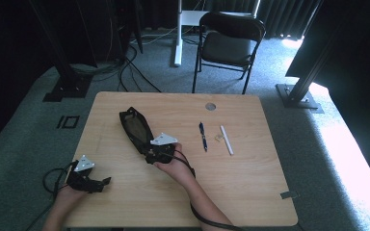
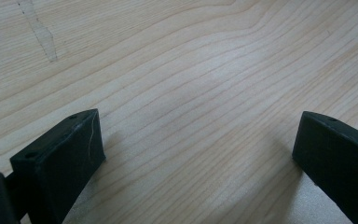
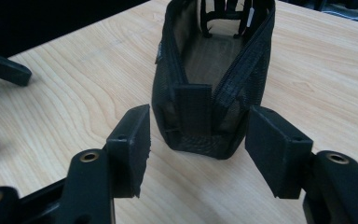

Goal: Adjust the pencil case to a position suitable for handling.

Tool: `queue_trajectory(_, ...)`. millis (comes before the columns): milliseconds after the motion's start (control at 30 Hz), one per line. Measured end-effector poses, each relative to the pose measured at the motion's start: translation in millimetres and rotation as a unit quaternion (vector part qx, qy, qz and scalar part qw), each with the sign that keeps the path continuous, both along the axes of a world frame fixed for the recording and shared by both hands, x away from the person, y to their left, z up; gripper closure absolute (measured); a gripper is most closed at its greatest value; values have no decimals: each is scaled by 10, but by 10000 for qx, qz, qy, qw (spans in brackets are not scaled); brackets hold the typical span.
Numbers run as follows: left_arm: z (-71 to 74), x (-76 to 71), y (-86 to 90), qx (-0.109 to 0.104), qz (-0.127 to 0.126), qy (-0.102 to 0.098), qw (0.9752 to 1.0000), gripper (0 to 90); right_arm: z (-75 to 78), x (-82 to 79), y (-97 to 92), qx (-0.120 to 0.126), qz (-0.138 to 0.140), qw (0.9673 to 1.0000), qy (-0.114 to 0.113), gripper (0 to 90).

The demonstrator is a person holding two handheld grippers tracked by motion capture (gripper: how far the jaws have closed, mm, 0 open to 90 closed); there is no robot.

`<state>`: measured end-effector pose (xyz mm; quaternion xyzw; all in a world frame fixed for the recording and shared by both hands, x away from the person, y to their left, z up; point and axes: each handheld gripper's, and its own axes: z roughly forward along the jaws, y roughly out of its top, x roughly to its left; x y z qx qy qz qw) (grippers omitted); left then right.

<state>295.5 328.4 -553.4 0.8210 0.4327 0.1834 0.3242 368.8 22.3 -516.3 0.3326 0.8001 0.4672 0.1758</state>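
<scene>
Black mesh pencil pouch (image 1: 136, 129), long and open-topped, lies on the light wooden counter (image 1: 231, 187) left of centre, its length running diagonally away from me. I see my right hand-held gripper (image 3: 196, 149) at the pouch's near end: in the right gripper view the two black jaws stand either side of that end, partly closed, with a visible gap between each pad and the mesh, so nothing is gripped. The pouch's mouth gapes upward; the inside looks brownish. My left hand-held gripper (image 1: 90, 180) sits near the counter's front left corner, well apart from the pouch; in the left gripper view its jaws are spread wide over bare wood. To the right of the pouch, apart from it, lie a dark blue pen (image 1: 203, 136), a small pale eraser-like piece (image 1: 218, 138) and a white stick-shaped marker (image 1: 227, 140), side by side.
</scene>
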Motion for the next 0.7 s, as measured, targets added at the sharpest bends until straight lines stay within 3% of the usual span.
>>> queue_trajectory(133,0,0,0,-1,-1,1,10000,22,-4,31,30,-12,104,9999,128,532)
queue_trajectory(200,0,0,0,0,-2,1,10000,21,-5,43,61,-23,128,9997,215,528)
queue_trajectory(267,0,0,0,0,-1,0,10000,21,-8,48,89,-101,162,9997,172,579)
queue_trajectory(433,0,0,0,-7,2,5,10000,21,-27,69,96,-67,-35,9999,147,722)
queue_trajectory(567,0,0,1,0,-2,1,10000,21,-6,64,53,-27,-95,9998,155,733)
queue_trajectory(700,0,0,0,-2,-1,2,10000,21,13,33,8,-60,58,9998,197,736)
